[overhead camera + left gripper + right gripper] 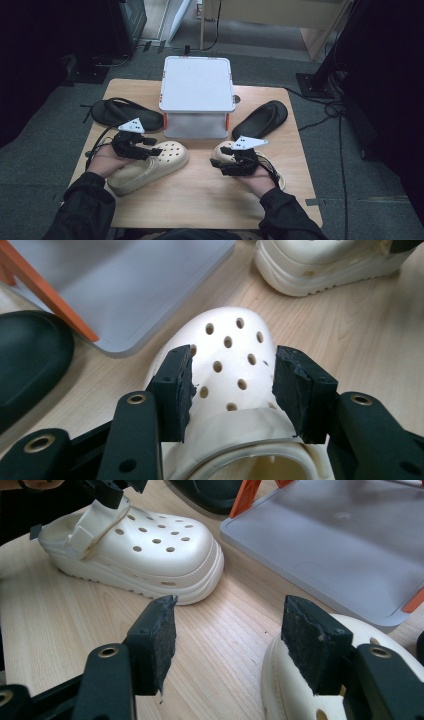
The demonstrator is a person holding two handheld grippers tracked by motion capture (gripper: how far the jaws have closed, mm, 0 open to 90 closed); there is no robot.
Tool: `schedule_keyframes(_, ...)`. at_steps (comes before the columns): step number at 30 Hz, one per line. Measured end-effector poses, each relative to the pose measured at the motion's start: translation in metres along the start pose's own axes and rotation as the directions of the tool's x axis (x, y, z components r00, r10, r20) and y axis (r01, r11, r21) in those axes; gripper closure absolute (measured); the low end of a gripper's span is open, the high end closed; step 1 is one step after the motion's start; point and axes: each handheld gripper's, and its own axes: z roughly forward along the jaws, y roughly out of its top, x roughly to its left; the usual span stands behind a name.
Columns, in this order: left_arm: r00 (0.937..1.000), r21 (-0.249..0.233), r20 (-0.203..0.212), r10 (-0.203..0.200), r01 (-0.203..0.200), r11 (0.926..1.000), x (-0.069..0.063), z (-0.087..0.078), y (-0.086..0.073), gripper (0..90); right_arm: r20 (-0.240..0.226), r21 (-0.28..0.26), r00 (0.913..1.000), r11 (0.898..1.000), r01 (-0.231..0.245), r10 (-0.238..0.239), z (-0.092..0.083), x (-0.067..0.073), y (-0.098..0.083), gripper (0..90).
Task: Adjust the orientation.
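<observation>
STEP: I start grasping | left gripper [150,148] fingers [175,390] open, straddling cream clog [150,167], worktop [200,200] near-left | right gripper [222,155] open by second clog [295,680] | NEXT: I squeeze, lift.

1. Two cream clogs: one [150,167] at the left, one [226,151] at the right (partly hidden by a hand).
2. Two black slippers [125,114] [260,119].
3. One grey rack [197,85].
4. One table [200,195].
</observation>
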Motion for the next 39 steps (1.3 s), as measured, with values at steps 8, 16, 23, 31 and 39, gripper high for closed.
schedule_keyframes(8,0.9999,-0.017,-0.006,0.013,-0.013,0.9998,0.001,-0.002,-0.001,49.8,-0.001,-0.014,0.9998,1.000,-0.020,0.020,-0.001,-0.001,0.003,38.9)
schedule_keyframes(16,0.9991,-0.041,-0.038,-0.017,0.016,0.9990,0.011,-0.014,-0.010,49.0,0.009,-0.002,0.9986,0.999,0.052,-0.052,0.002,0.009,0.004,45.9)
schedule_keyframes(23,0.9977,-0.072,-0.043,-0.052,0.048,0.9962,0.014,-0.025,-0.023,48.9,-0.043,0.032,0.9980,0.998,0.048,-0.046,0.013,0.015,0.009,44.1)
schedule_keyframes(31,0.9969,-0.045,-0.054,-0.057,0.054,0.9975,0.014,-0.033,-0.040,48.5,-0.076,0.044,0.9947,0.996,0.073,-0.069,0.025,0.020,0.013,42.5)
schedule_keyframes(39,0.9985,-0.036,-0.010,-0.053,0.053,0.9980,0.020,-0.021,-0.051,45.8,-0.098,0.043,0.9933,0.997,0.066,-0.061,0.031,0.020,0.017,42.4)
